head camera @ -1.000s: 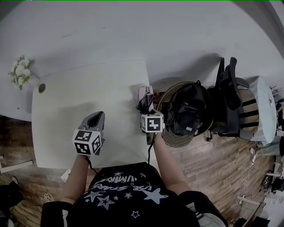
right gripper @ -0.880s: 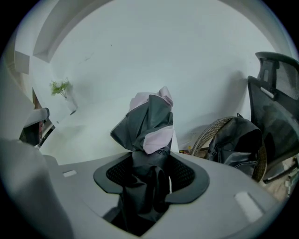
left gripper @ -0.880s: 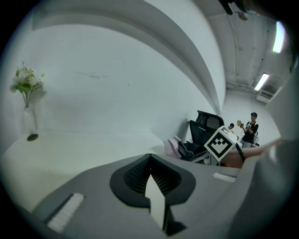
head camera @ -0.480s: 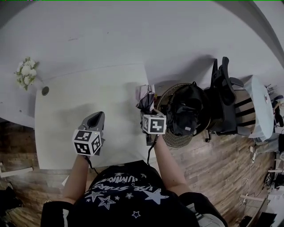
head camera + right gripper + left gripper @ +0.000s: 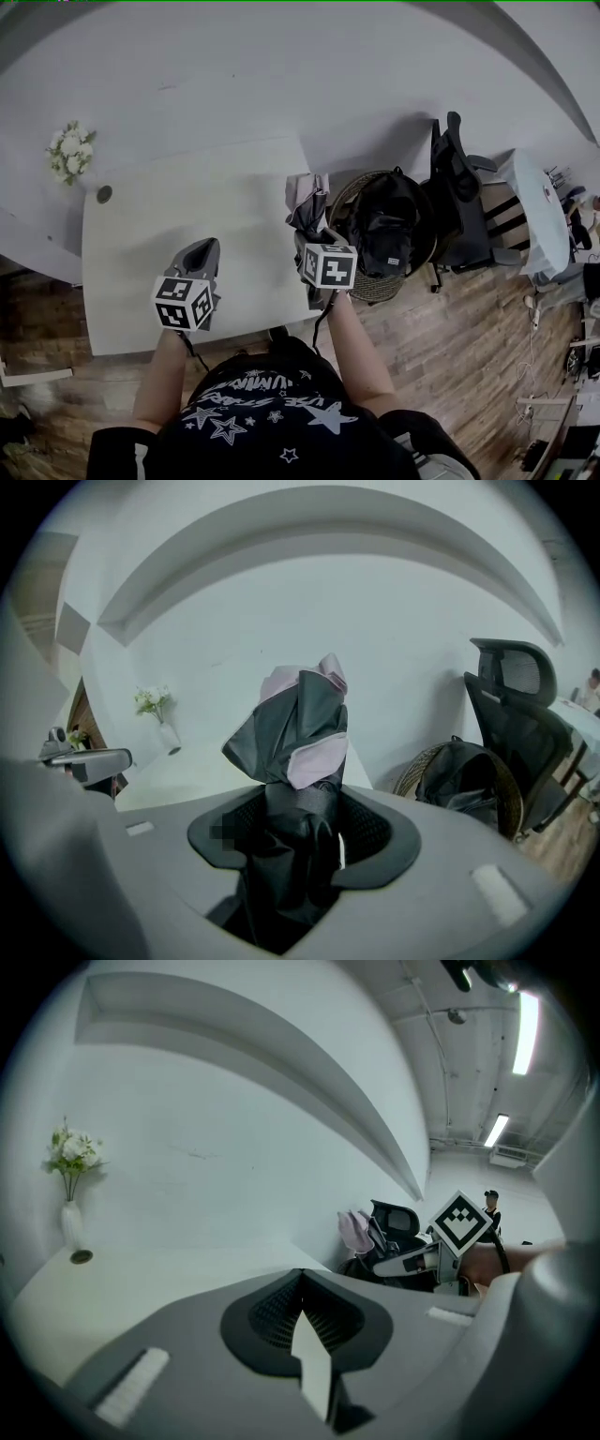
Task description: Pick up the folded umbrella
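Note:
The folded umbrella point(image 5: 298, 733), black with pale pink panels, stands up between the jaws of my right gripper point(image 5: 302, 841), which is shut on its lower part. In the head view the umbrella point(image 5: 306, 202) sticks out past the right gripper point(image 5: 317, 246) over the white table's point(image 5: 187, 234) right edge, lifted off the surface. My left gripper point(image 5: 199, 255) hovers above the table's front middle, its jaws together with nothing between them point(image 5: 302, 1321). From the left gripper view the umbrella point(image 5: 356, 1232) shows at right.
A round wicker basket point(image 5: 349, 199) holding a black backpack point(image 5: 384, 225) stands on the wooden floor right of the table. A black office chair point(image 5: 459, 202) is beyond it. A vase of white flowers point(image 5: 70, 155) sits at the table's far left corner.
Both grippers have risen. The right one has lifted the umbrella higher off the table's right edge. The left one has moved up a little.

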`<state>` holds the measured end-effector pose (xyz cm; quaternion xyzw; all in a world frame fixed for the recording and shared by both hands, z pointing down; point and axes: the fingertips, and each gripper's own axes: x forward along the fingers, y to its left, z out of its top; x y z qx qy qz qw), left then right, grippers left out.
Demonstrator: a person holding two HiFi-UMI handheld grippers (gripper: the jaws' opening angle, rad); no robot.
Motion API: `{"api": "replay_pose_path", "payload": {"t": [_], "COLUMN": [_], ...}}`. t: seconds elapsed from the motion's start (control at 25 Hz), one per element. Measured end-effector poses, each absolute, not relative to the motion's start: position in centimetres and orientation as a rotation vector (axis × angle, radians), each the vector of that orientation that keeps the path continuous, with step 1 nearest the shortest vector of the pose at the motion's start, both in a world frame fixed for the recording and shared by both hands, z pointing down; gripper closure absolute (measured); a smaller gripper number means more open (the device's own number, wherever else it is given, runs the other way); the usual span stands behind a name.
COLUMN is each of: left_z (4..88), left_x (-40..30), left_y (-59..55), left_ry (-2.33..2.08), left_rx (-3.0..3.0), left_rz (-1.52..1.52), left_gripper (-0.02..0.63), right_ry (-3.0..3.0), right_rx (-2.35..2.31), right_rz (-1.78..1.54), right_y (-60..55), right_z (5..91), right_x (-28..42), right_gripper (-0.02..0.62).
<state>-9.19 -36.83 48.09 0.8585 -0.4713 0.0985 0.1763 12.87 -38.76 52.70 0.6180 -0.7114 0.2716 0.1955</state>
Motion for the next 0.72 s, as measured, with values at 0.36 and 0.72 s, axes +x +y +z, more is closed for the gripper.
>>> {"api": "replay_pose_path", "payload": {"t": [0.36,0.72], "left_z": [48.4,49.4], "left_x": [-11.0,-12.3], "left_y": [-30.1,-25.5], "left_ry": [-1.257,-1.241], "left_rx": [2.473,2.472], "left_rz": [0.270,0.294], "left_gripper": [0.603,0.603], "right_ry": [-2.006,-2.054], "right_rx": [1.819,1.829], "right_rz": [0.756,0.767], "right_y": [-30.8,-25.8], "right_z": [51.0,51.2], "right_x": [10.4,8.6], "right_gripper": [0.353,0.353]}}
